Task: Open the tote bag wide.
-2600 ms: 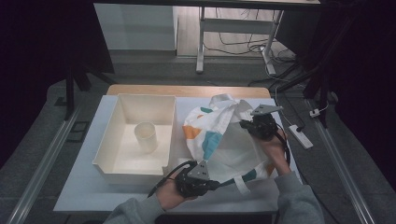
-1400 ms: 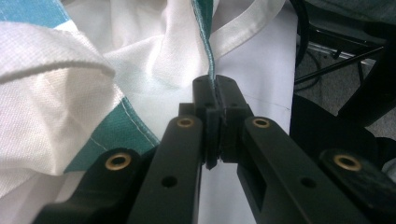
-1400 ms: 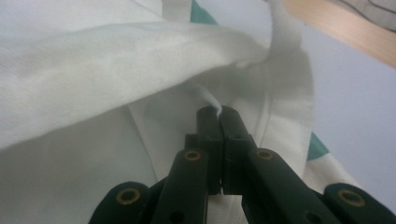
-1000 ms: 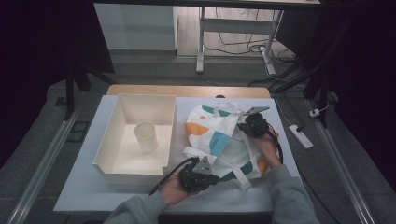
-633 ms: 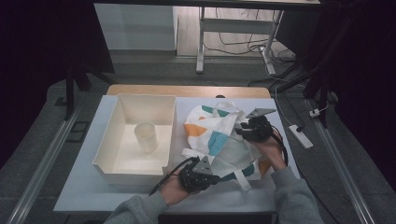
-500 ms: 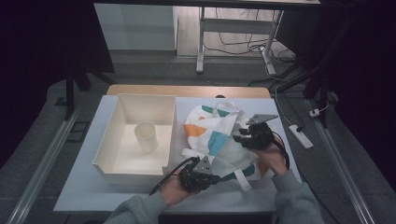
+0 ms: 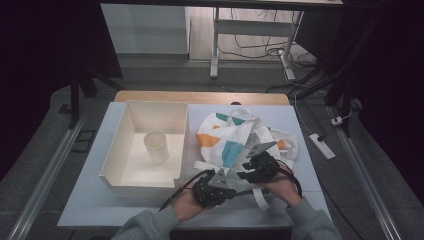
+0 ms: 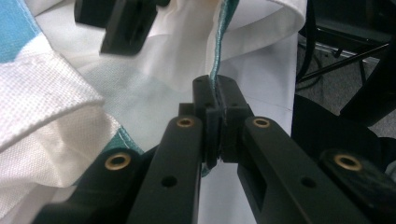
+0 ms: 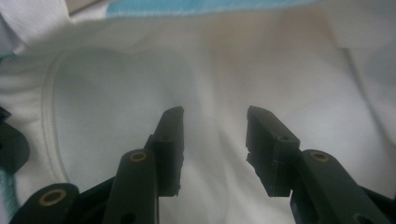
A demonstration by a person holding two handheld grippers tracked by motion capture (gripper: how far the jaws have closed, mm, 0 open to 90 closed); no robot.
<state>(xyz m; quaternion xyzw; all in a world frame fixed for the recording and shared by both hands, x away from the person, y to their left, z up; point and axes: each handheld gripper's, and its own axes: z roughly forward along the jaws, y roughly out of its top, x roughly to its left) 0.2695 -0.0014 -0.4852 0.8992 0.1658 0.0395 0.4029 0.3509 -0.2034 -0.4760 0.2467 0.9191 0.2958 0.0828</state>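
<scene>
cloth: white cotton bag with teal and orange patches, lying crumpled on the table right of the tray, near edge pulled toward the person
left gripper: jaws pinched tight on the bag's teal-stitched hem, so that corner is pinned
right gripper: jaws have just been opening, now about halfway apart, nothing between them, hovering right over plain white fabric next to the left one
what could go wrong: tbh if the right one bites here it probably grabs both layers instead of one, and the bag won't open up. Also the two grippers sit really close, so they could bump
another risk: a hard pull could slip the thin hem out of the left pinch
straps: loose strips trail by the hands, easy to snag
tray: cream bin on the left with a cup in it, apart from the bag
in the way: mostly the bag's own folds
</scene>
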